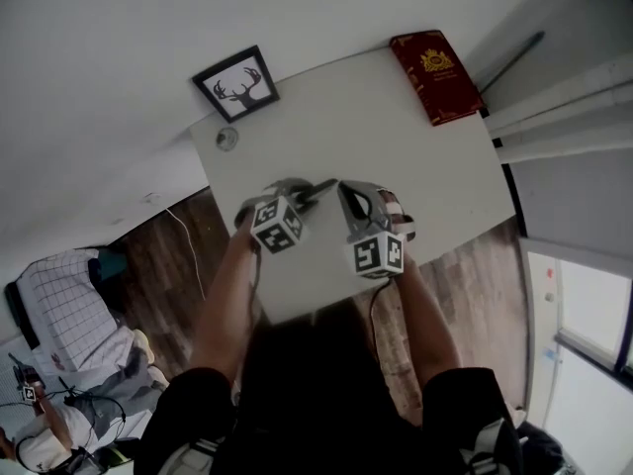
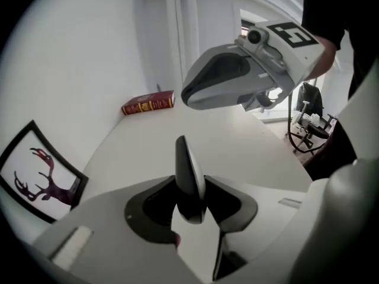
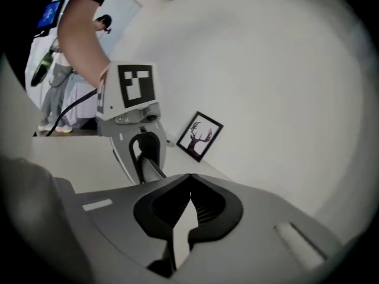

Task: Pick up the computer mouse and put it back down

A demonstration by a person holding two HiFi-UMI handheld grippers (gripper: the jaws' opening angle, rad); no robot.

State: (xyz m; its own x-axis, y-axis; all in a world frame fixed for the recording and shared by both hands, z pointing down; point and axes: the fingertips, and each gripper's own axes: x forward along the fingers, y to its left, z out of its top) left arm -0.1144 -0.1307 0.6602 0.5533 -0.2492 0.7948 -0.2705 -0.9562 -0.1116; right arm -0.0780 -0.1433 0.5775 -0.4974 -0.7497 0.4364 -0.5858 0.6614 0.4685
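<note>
As left claw [image 2: 190, 188] sits: part-closed, pads pinching the computer mouse [image 2: 186, 158]
Mouse pose: on edge, slim side up, long axis running out along the jaws, front end past the tips
Mouse place: in the left claw, looks clear of the counter [image 1: 415, 156], roughly over its middle
Empty side: right claw [image 3: 189, 179] pressed together, nothing between
Right vs mouse: just beside it on the right, apart, no contact
Next move (my read): left claw alone does the put-down; counter lies below it; mouse likely needs rolling flat before release
Writing: red book [image 1: 436, 75] at far corner has a gold crest, title too small to read; framed deer picture [image 1: 237, 84] has no text; no brand visible on mouse
</note>
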